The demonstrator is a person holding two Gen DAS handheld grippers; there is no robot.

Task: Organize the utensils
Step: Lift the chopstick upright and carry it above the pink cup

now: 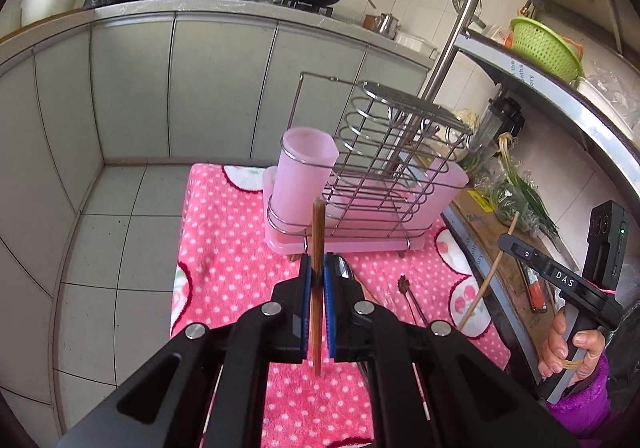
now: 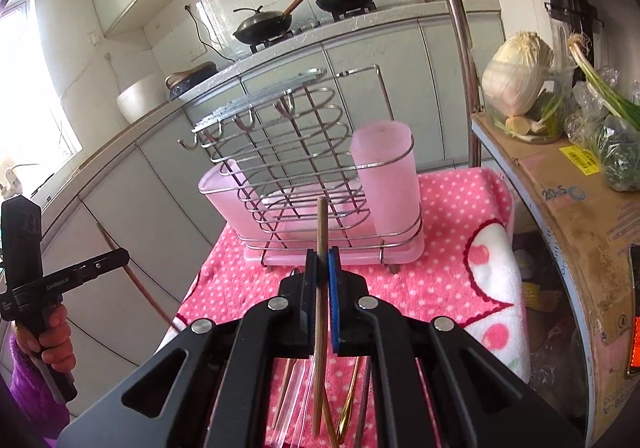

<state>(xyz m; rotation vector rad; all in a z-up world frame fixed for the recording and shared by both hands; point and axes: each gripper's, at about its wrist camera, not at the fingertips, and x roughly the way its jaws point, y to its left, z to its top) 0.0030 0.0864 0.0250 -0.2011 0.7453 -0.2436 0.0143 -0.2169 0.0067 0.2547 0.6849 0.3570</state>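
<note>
A dark brown wooden chopstick [image 1: 318,248] stands nearly upright, pinched between the blue pads of the left claw [image 1: 316,272]. The right claw [image 2: 322,268] is likewise closed on a pale wooden chopstick [image 2: 321,232], also upright. Both are held just before a wire utensil rack [image 1: 384,167] with frosted pink plastic cups [image 1: 304,171], which stands on a pink polka-dot towel [image 1: 224,224]. More utensils [image 2: 348,408] lie on the towel beneath the right claw.
</note>
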